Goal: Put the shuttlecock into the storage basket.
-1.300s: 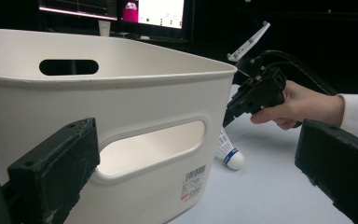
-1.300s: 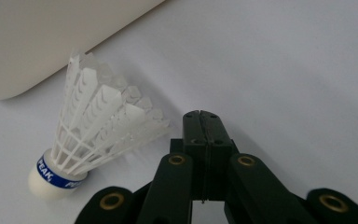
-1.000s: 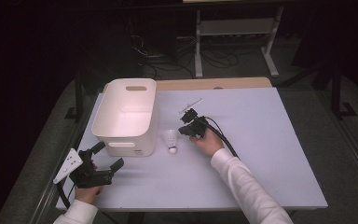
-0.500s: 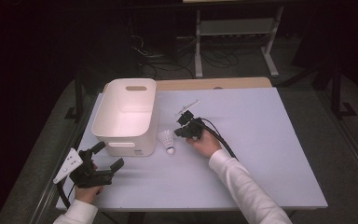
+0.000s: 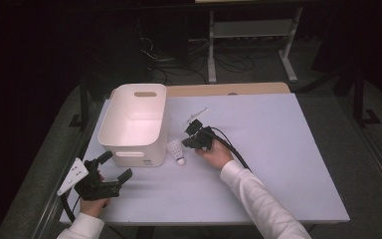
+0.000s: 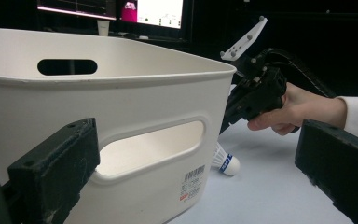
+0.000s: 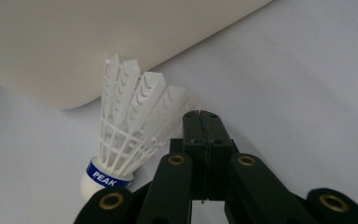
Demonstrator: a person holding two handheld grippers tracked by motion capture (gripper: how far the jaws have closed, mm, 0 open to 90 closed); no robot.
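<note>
Lying on its side on the smooth white table point(image 5: 288, 149), a shuttlecock point(image 5: 176, 151) is seen just beside the near right corner of a white plastic bin point(image 5: 135, 124). Its skirt is made of stiff white feathers fanned into a cone, and its rounded white cork tip is ringed by a blue band printed with the word PEAK, read in the right gripper view point(image 7: 106, 179). The feathered end is turned toward the bin wall and the cork end toward the person.

The right gripper point(image 5: 195, 137) is held just beside the shuttlecock, on its right. In the right gripper view its two black jaws are pressed flat together with nothing between them, and their tips lie against or just beside the feather skirt; whether they touch cannot be told. A thick black cable point(image 5: 231, 149) is trailed back from it across the table.

The left gripper point(image 5: 107, 175) is held low near the front left corner of the table, and its blocky black jaws are spread wide, empty. Between them, in the left gripper view, the bin point(image 6: 121, 93) is framed: a rounded rectangular tub of matte plastic, with slot handles cut into its walls and a small barcode sticker point(image 6: 193, 182) near its base.
</note>
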